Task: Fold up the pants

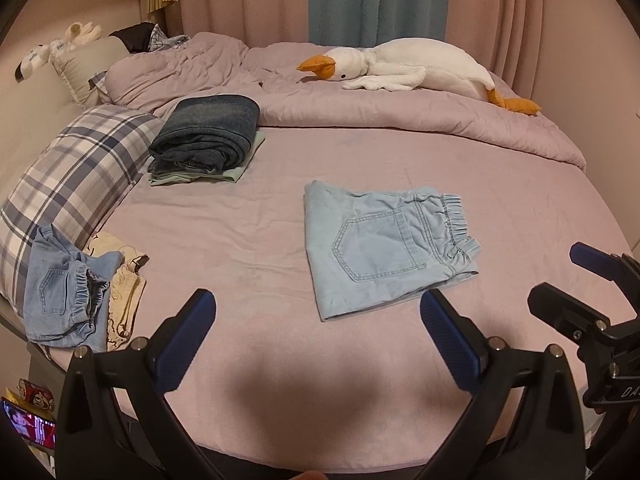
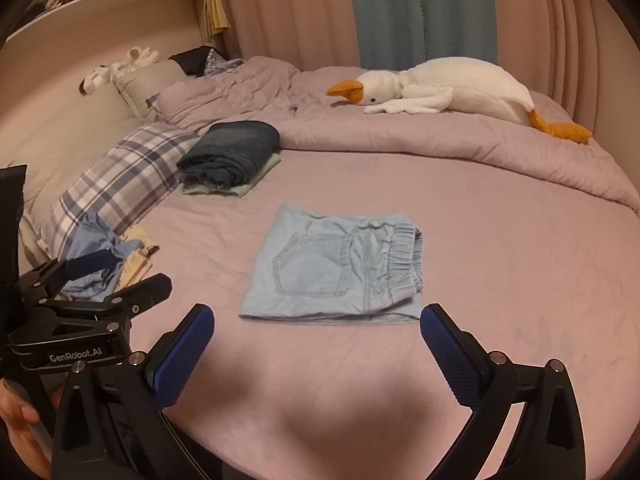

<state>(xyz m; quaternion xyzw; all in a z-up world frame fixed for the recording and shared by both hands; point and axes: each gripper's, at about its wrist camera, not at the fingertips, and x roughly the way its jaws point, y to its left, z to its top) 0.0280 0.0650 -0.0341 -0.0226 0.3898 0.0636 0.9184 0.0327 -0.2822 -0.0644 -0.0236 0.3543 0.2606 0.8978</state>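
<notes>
Light blue denim pants (image 1: 384,240) lie folded into a flat rectangle in the middle of the pink bed, back pocket up, elastic waistband to the right. They also show in the right wrist view (image 2: 336,268). My left gripper (image 1: 318,308) is open and empty, held just short of the pants' near edge. My right gripper (image 2: 316,320) is open and empty, also just short of the near edge. In the left wrist view the right gripper (image 1: 576,280) shows at the right edge. In the right wrist view the left gripper (image 2: 116,270) shows at the left.
A stack of folded dark jeans (image 1: 208,132) on a green garment sits at back left. Crumpled light blue pants (image 1: 68,288) and a cream garment (image 1: 124,292) lie by the plaid pillow (image 1: 76,176). A plush goose (image 1: 404,68) lies on the bunched duvet (image 1: 400,116).
</notes>
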